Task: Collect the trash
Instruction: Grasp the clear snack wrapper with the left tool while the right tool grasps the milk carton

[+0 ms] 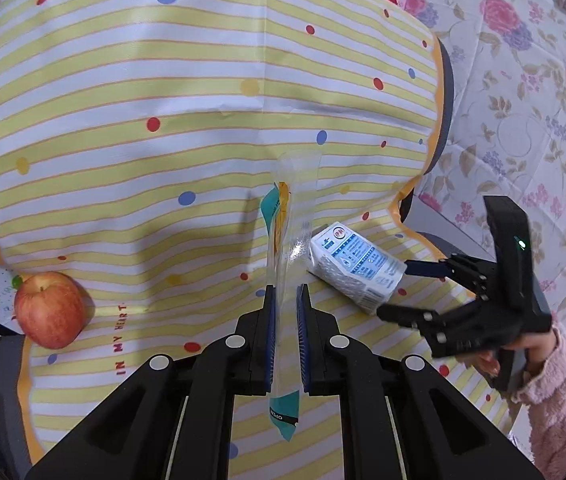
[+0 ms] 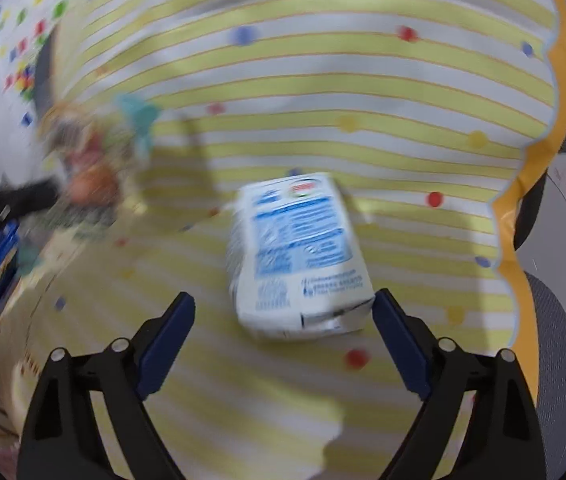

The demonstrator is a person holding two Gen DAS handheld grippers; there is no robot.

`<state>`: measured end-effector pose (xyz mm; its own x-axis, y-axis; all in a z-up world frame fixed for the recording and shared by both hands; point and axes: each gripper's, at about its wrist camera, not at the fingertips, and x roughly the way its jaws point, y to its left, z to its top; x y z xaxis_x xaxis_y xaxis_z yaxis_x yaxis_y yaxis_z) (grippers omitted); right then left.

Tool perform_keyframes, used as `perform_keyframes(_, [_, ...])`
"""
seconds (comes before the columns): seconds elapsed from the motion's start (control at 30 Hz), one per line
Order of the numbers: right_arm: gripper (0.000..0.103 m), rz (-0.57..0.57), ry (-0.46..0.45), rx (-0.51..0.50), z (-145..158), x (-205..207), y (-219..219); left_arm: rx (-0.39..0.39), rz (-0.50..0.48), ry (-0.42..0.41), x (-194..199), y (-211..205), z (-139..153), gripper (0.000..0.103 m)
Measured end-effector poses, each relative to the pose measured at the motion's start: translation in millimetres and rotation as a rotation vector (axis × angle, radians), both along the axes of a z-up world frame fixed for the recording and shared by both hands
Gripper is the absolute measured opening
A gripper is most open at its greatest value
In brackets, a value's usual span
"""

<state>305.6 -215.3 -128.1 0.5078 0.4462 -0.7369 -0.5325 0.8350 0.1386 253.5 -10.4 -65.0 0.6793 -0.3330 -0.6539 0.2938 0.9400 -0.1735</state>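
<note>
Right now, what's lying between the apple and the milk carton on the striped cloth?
In the left wrist view, only the clear wrapper, pinched in the left claw, stands between the apple and the milk carton; the striped cloth there is otherwise bare.

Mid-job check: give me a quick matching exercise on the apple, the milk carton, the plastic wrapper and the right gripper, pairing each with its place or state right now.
Things:
1. apple
2. milk carton
3. plastic wrapper
4. right gripper

Places or states:
A. clamped in the left gripper, standing upright
B. jaws open, one on either side of the carton's near end
C. lying on its side on the striped cloth
D. resting alone at the cloth's left edge

Pairs: 1-D, 2-C, 3-A, 4-B
</note>
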Motion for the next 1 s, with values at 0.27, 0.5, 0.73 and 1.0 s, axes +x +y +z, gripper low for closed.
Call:
perform_keyframes(0.27, [0.084, -0.092, -0.047, -0.082, -4, 12, 8, -0.012, 0.025, 0.01, -5, 8, -3, 0.011])
perform_keyframes(0.5, [0.072, -0.106, -0.107, -0.089, 14, -19, 19, -0.02, 0.019, -0.011, -21, 10, 3, 0.011])
perform_keyframes(0.73, [0.071, -0.201, -0.139, -0.022, 55, -106, 6, -0.051, -0.007, -0.048, -70, 7, 9, 0.011])
perform_keyframes(1.0, [0.071, -0.297, -0.142, 0.011, 64, -199, -9, -0.016, -0.065, -0.103, -149, -21, 9, 0.011])
